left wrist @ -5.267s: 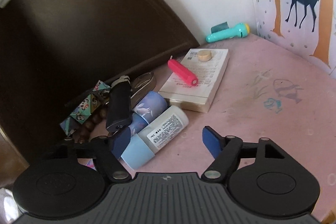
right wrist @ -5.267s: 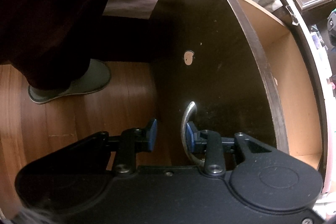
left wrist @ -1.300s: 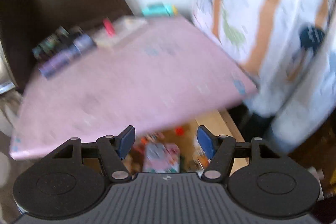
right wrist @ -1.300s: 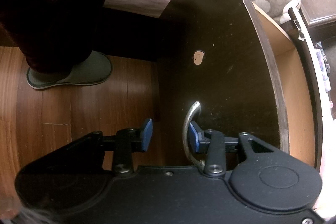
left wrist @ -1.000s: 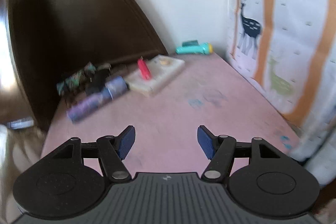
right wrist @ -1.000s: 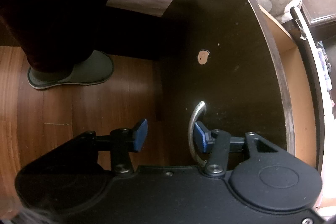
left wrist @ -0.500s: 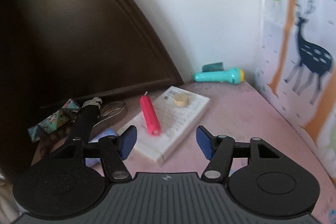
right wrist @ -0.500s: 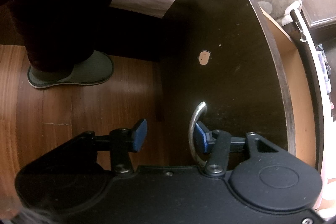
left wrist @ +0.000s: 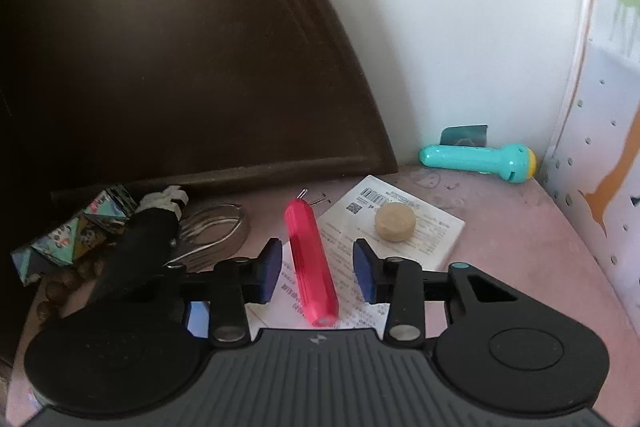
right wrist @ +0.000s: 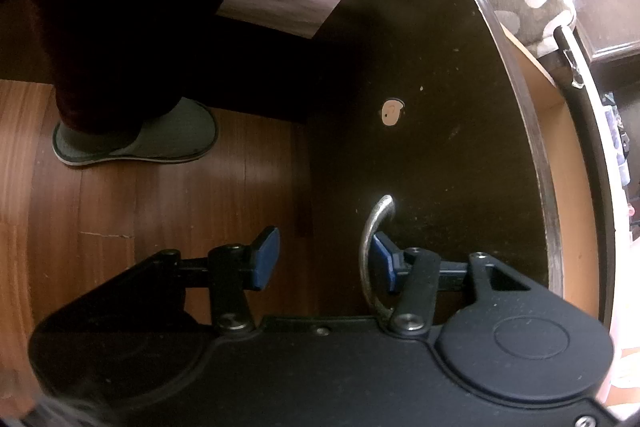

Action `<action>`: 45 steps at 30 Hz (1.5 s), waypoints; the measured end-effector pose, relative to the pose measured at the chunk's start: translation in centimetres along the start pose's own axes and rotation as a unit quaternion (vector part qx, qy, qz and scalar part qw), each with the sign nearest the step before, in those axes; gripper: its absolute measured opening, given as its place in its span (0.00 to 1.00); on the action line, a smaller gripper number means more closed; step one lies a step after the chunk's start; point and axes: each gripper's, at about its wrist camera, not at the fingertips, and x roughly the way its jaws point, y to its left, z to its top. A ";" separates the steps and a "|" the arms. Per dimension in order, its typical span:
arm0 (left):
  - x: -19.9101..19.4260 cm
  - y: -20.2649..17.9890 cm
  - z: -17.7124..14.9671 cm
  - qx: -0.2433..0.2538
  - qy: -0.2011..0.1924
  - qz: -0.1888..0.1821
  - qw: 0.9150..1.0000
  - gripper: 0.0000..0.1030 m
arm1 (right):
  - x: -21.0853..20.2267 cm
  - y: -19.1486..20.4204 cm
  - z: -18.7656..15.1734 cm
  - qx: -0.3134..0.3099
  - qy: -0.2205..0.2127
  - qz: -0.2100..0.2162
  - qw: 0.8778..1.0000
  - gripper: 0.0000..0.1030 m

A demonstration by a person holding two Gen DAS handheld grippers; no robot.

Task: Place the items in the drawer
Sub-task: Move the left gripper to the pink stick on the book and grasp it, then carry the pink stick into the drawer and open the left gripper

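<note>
- Your pink tabletop (left wrist: 520, 247) sits against a dark headboard (left wrist: 180, 67) and a white wall.
- Your left gripper (left wrist: 316, 277) hovers with jaws spread wide on either side of the red cylinder (left wrist: 310, 261), touching nothing; the cylinder lies on a white leaflet (left wrist: 424, 235) beside a tan disc (left wrist: 395, 223).
- A teal flashlight (left wrist: 476, 158) lies at the far right.
- Your right gripper (right wrist: 324, 259) is wide open, one finger hooked behind the metal handle (right wrist: 370, 247) of the drawer front (right wrist: 440, 147), which stands pulled out.

Red tube (left wrist: 311, 263), teal torch (left wrist: 476, 158), seemingly panda-print box (left wrist: 68, 235).
</note>
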 end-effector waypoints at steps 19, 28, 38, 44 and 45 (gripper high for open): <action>-8.2 0.2 -0.2 0.003 -0.024 -0.030 0.999 0.15 | -0.2 -0.3 0.0 0.005 0.001 0.002 1.000 0.50; -17.4 -0.8 -6.3 0.045 -0.025 -0.088 0.995 0.15 | -0.2 -0.4 -0.1 0.006 0.001 0.003 1.000 0.50; -24.4 -1.0 -14.2 0.051 0.020 -0.155 0.986 0.15 | 0.0 -0.5 0.2 0.010 0.009 0.001 1.000 0.50; -24.5 -2.8 -19.2 0.089 0.086 -0.196 0.973 0.15 | 0.1 -0.3 0.3 0.007 0.013 -0.004 1.000 0.50; -24.1 -3.0 -19.9 0.090 0.101 -0.197 0.971 0.15 | 0.2 -0.3 0.3 0.006 0.013 -0.005 1.000 0.50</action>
